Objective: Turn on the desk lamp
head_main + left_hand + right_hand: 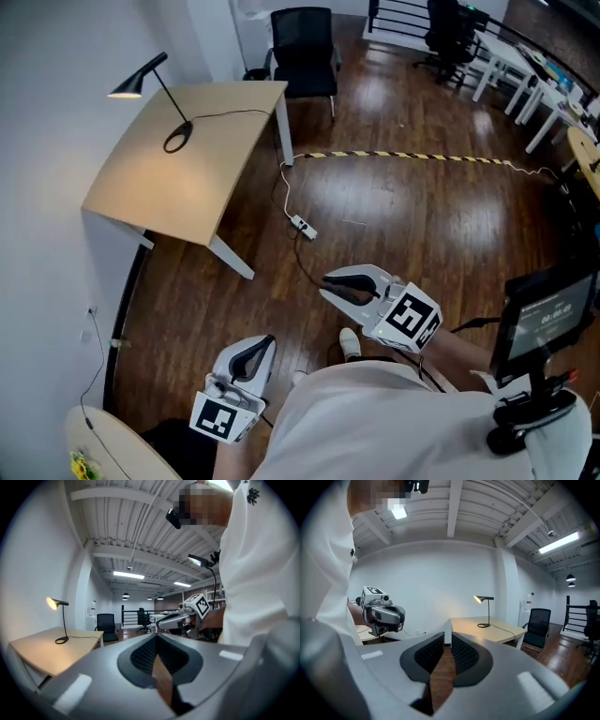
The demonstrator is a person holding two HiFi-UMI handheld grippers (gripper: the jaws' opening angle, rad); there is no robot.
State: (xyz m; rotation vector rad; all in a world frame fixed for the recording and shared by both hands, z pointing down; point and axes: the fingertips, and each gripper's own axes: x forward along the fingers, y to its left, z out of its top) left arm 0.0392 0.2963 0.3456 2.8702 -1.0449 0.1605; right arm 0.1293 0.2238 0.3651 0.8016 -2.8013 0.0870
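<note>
You face a pale wooden desk (pixel 178 178) set against a white wall (pixel 47 112). Beyond the desk stands a black chair (pixel 303 47). Right of the desk spreads dark wood floor (pixel 403 234), crossed by yellow-black tape (pixel 412 157). Ceiling strip lights (pixel 128 575) glow overhead.

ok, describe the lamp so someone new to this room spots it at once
Find the pale desk against the white wall. The lamp stands on it near the wall: thin black stem, ring base, small cone shade, lit. Only its own cord shares the desktop.
</note>
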